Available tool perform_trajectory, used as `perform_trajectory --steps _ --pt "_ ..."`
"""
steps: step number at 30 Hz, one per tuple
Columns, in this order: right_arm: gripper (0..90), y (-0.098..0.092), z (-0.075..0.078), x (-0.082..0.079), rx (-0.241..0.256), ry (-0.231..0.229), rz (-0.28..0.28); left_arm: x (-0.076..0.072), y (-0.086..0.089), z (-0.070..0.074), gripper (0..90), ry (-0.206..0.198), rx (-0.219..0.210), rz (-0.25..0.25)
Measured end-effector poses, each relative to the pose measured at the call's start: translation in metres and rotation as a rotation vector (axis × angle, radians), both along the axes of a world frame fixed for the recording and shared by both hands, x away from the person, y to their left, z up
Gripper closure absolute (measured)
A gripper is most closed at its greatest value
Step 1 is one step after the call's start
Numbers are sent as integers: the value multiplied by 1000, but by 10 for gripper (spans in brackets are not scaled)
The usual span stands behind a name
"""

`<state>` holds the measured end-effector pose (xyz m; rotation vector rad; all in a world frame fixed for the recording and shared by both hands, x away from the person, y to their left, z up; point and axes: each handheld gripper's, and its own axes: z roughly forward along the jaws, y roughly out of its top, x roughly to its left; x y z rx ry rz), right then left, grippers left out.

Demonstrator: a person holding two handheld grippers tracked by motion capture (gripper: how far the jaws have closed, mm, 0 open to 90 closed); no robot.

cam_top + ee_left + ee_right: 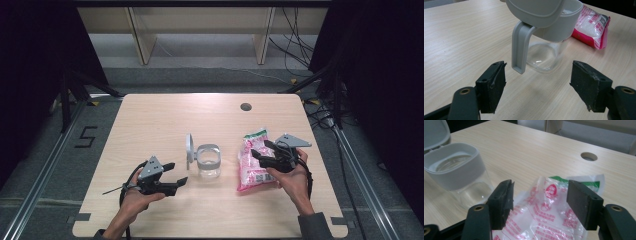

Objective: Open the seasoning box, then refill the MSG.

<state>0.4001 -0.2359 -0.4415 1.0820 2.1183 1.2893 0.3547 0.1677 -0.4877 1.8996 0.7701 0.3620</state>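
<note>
The right tongs (537, 203) stand wide apart, their two black jaws rising from the bottom edge with nothing gripped between them. Just below and beyond them lies a clear plastic bag (549, 220) printed in red, with a green band at its far end; it rests flat on the pale wooden counter (529, 152). The left jaw sits over the bag's near edge, the right jaw over its far side. To the left stands a clear jar (461, 177) with a grey collar, upright and open, its grey lid (435, 132) tipped back at the top left corner. A round hole (589, 156) shows in the counter farther off.
</note>
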Motion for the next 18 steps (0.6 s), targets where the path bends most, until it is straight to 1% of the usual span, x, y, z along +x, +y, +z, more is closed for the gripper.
perform_trajectory --steps 1,3,4,5,6,7,8,9,10,11,12,13,14,15,16,17,18 --pt "369 -2 0 -2 -3 27 -15 0 0 0 275 -1 5 4" --pt "357 -6 -3 -2 -2 39 -25 -1 0 0 274 6 1 6" --pt "350 -7 -4 -2 -4 49 -35 -2 -1 0 274 15 -13 11" --pt "335 -9 -7 0 10 40 -37 -2 -1 0 274 15 -15 12" --pt "329 -12 -8 1 3 39 -29 -2 -2 0 274 15 -14 12" --pt "316 -13 -9 1 4 46 -40 -2 -2 0 274 12 -11 11" --pt "296 -13 -10 0 20 59 -62 -2 -2 0 274 12 -11 10" --pt "287 -16 -11 2 0 55 -70 -2 -1 0 273 -3 4 -3" --pt "280 -19 -11 3 -9 55 -57 -2 -1 0 272 1 0 2" --pt "266 -20 -12 3 8 61 -65 -2 -1 0 272 2 1 2" --pt "250 -23 -13 4 3 58 -66 -4 -2 0 271 17 -12 11" --pt "233 -23 -14 4 17 71 -78 -4 -3 -1 271 17 -11 9" --pt "215 -25 -14 5 19 86 -79 -4 -3 -1 271 18 -7 15" --pt "206 -26 -15 5 10 80 -73 -4 -3 -1 271 19 -8 15" --pt "206 -26 -16 5 33 83 -71 -4 -3 -1 271 18 -7 15" --pt "193 -27 -16 5 30 82 -71 -4 -3 -1 271 21 -10 15" --pt "178 -26 -16 4 46 90 -84 -4 -3 -1 271 22 -10 16"
